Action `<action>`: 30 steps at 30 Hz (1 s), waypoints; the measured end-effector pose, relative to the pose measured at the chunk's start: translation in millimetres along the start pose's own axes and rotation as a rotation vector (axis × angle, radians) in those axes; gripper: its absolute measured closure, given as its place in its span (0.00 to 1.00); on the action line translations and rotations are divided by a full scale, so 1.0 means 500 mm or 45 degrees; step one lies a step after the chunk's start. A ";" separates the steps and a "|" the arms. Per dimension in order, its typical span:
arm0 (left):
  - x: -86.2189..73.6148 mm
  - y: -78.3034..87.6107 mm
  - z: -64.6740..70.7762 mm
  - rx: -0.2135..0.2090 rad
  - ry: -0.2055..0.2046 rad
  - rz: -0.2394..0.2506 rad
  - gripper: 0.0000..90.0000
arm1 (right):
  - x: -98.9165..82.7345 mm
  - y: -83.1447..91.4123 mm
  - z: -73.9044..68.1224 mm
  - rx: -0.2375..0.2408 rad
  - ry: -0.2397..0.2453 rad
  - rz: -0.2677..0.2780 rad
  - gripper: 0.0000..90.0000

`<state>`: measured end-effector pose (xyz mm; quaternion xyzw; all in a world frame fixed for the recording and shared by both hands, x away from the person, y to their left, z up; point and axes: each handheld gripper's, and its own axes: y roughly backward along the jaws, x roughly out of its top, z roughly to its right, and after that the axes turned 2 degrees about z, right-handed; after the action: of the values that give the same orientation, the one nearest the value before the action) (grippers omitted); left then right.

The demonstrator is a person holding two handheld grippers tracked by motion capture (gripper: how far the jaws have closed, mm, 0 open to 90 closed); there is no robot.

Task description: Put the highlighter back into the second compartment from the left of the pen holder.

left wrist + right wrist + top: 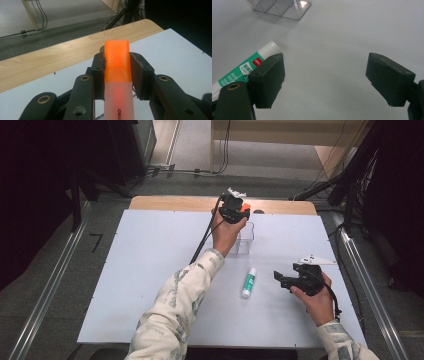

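My left gripper (239, 210) is raised over the far middle of the white board, shut on an orange highlighter (117, 62); its orange cap (245, 207) pokes out past the jaws. Just below it stands a clear plastic box (245, 238), whose corner also appears in the right gripper view (279, 8). A green and white glue stick (248, 282) lies flat on the board, partly behind my right gripper's left jaw in the right gripper view (249, 68). My right gripper (281, 280) hovers open to the right of the glue stick, with nothing between its jaws (325, 80).
The white board (150, 270) rests on a wooden table (50, 57) whose far edge shows beyond it. Metal rails (45, 290) run along both sides on the floor. Cables (200, 170) lie on the floor past the table.
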<state>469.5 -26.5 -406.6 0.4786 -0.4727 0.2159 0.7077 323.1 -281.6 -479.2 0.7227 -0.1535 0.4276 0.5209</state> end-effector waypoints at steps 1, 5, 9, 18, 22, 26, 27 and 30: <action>0.000 0.001 0.001 0.002 0.001 0.000 0.75 | 0.000 0.000 0.000 -0.001 0.000 -0.001 0.16; -0.002 0.007 0.002 -0.001 0.002 0.006 0.75 | 0.000 0.000 0.000 -0.001 0.002 -0.002 0.16; -0.006 0.014 0.002 -0.003 -0.006 0.003 0.75 | 0.000 -0.001 0.000 -0.001 0.003 -0.002 0.16; -0.032 0.035 -0.003 -0.028 -0.008 -0.019 0.75 | 0.000 -0.002 -0.001 -0.004 0.002 -0.005 0.16; -0.043 0.041 -0.003 -0.029 -0.012 -0.029 0.72 | -0.001 -0.002 -0.002 -0.005 0.006 -0.006 0.16; -0.050 0.046 0.000 -0.037 -0.011 -0.029 0.68 | -0.001 -0.003 -0.002 -0.006 0.008 -0.010 0.16; -0.052 0.047 0.001 -0.041 -0.007 -0.024 0.67 | -0.001 -0.004 -0.003 -0.006 0.008 -0.011 0.16; -0.055 0.054 0.004 -0.033 -0.014 -0.021 0.61 | -0.001 -0.004 -0.004 -0.006 0.007 -0.013 0.16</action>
<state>435.7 -12.0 -417.6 0.4744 -0.4756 0.2013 0.7129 323.2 -279.3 -480.9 0.7211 -0.1494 0.4263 0.5253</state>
